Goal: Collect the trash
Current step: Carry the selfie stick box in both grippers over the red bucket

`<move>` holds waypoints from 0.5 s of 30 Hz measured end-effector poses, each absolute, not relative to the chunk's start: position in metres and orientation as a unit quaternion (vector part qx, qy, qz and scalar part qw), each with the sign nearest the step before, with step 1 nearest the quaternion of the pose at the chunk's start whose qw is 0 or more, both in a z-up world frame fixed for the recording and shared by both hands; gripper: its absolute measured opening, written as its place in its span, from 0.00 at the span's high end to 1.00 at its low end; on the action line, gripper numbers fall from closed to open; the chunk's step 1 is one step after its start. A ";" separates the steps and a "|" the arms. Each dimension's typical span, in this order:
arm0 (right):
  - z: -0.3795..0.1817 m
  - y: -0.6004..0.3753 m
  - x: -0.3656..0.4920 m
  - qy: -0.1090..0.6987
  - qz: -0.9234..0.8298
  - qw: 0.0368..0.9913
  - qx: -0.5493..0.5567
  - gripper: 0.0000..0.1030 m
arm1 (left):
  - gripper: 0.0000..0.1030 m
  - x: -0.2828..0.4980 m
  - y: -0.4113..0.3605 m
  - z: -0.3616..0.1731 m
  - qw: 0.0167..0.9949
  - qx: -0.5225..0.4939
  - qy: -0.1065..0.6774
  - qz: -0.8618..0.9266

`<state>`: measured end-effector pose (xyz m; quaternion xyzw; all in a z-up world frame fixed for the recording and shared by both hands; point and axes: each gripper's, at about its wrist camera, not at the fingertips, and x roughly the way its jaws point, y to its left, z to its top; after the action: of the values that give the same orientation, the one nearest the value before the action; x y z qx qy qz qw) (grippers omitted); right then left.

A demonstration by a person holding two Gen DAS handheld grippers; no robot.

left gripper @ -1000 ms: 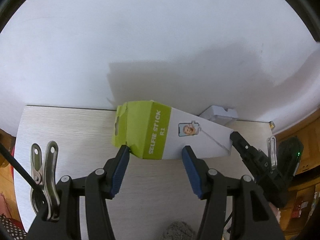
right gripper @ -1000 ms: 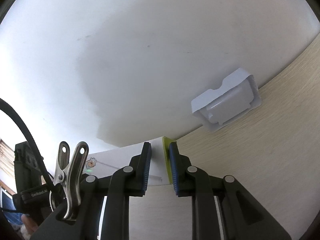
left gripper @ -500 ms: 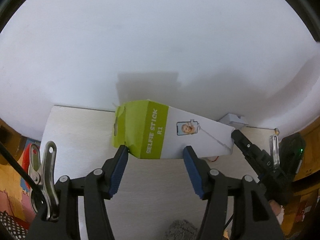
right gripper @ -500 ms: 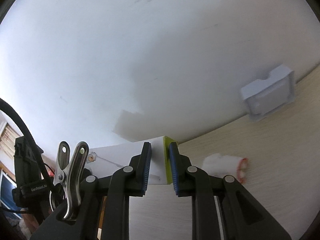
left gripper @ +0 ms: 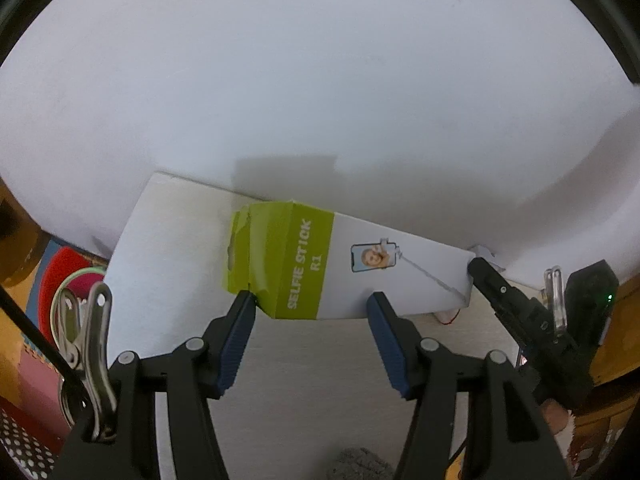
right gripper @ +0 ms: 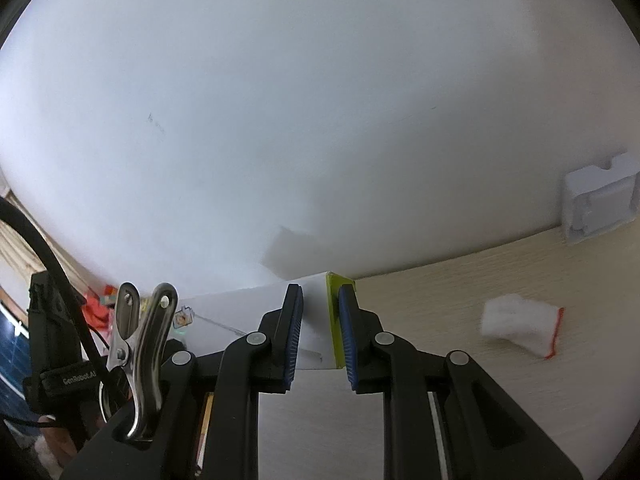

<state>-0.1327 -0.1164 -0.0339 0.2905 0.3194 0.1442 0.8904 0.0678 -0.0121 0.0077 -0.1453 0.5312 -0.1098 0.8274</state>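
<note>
A long white box with a lime-green end, printed "SELFIE STICK" (left gripper: 408, 280), hangs tilted above the pale table (left gripper: 168, 248) close to the white wall. In the left wrist view my right gripper (left gripper: 478, 270) pinches its white end. In the right wrist view that gripper (right gripper: 320, 300) is shut across the thin box (right gripper: 248, 312), with a green edge against the right pad. My left gripper (left gripper: 312, 304) stands open below the box. Its blue fingertips (left gripper: 246, 304) sit at the box's lower edge, with the box lying crosswise beyond them.
A white moulded tray insert (right gripper: 600, 204) leans against the wall at the far right. On the table lies a white wad with a red edge (right gripper: 520, 328). The table's left edge (left gripper: 120, 264) drops to a floor holding red and green items (left gripper: 64, 276).
Both grippers and the box have shifted left along the table. The table's left edge and the floor came into the left view; the tray slid right and the white wad appeared in the right view.
</note>
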 end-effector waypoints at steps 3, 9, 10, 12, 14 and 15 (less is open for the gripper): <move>-0.031 -0.109 -0.128 0.332 0.150 0.891 0.271 0.80 | 0.40 0.063 0.005 0.001 0.826 -0.163 0.529 -0.102; -0.032 -0.088 -0.110 0.354 0.165 0.889 0.237 0.80 | 0.40 0.058 0.035 -0.006 0.825 -0.179 0.529 -0.090; -0.033 -0.083 -0.105 0.356 0.170 0.888 0.235 0.80 | 0.40 0.056 0.041 -0.009 0.824 -0.181 0.530 -0.084; -0.034 -0.073 -0.096 0.361 0.176 0.886 0.231 0.80 | 0.40 0.048 0.051 -0.011 0.823 -0.186 0.532 -0.075; -0.030 -0.065 -0.093 0.364 0.185 0.885 0.226 0.80 | 0.40 0.040 0.075 -0.007 0.822 -0.195 0.531 -0.066; -0.026 -0.063 -0.093 0.365 0.190 0.884 0.223 0.80 | 0.40 0.038 0.084 -0.007 0.822 -0.199 0.530 -0.061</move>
<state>-0.0932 -0.0630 -0.0263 0.2232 0.3652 0.1898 0.8836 0.0383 0.0842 -0.0066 -0.1990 0.5300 -0.0611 0.8221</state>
